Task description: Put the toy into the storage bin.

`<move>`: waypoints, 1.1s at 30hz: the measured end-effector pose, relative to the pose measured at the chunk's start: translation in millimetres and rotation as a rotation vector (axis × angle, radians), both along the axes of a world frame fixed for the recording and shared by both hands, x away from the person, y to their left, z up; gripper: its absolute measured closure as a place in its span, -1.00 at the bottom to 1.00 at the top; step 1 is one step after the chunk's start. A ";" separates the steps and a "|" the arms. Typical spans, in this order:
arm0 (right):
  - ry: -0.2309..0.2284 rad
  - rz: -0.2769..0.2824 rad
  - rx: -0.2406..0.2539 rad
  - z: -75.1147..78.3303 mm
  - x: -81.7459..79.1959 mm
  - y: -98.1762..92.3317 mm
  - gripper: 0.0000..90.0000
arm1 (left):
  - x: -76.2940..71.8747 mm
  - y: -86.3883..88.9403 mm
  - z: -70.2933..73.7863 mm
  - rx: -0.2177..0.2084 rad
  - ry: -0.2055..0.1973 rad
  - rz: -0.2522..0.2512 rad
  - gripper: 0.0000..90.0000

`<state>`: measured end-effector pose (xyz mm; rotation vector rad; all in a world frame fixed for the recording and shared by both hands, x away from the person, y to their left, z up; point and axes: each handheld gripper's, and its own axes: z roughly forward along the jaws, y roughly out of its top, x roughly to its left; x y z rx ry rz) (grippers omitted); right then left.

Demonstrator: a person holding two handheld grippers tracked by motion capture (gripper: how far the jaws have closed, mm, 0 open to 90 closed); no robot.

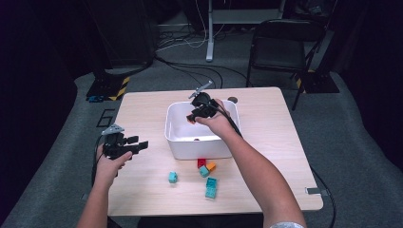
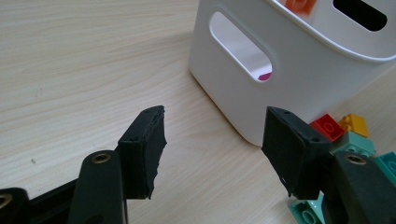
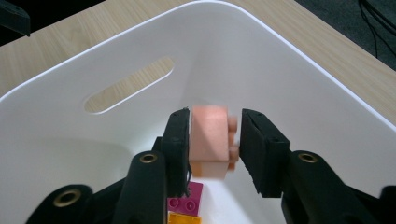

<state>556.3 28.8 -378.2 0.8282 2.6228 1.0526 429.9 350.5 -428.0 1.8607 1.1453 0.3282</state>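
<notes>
Brick: your right tongs point(image 3: 215, 140) hang inside the white bin point(image 3: 327, 93), centre of frame, with an orange brick point(image 3: 210, 140) between the jaws; a gap shows on one side, so I judge the grip loosened and the brick about to fall.
Left tongs: your left tongs point(image 2: 212, 149) are spread wide and empty, low over the tabletop point(image 2: 70, 56) beside the bin.
Done: in the bin you have a magenta brick point(image 3: 187, 201) and another orange one point(image 3: 184, 218), lower centre.
Left: five bricks by the bin's near wall, lower centre of the high view, namely one red point(image 1: 201, 163), one orange point(image 1: 211, 166), three teal point(image 1: 211, 187).
</notes>
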 end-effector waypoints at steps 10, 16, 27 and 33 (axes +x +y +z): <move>-0.023 0.011 0.008 12.6 -13.9 -5.0 0.24 | -0.3 -1.0 -0.6 0.006 0.003 -0.003 -0.14; -0.044 0.035 0.023 24.2 -28.6 -15.1 0.19 | -0.8 -1.6 -1.0 0.009 0.001 0.003 -0.14; -0.069 0.063 0.069 44.5 -60.4 -31.8 0.14 | -0.9 -5.9 -3.7 0.027 0.006 -0.002 -0.14; -0.071 0.079 0.081 50.3 -74.9 -39.4 0.13 | -1.5 -6.2 -4.1 0.025 0.009 -0.001 -0.14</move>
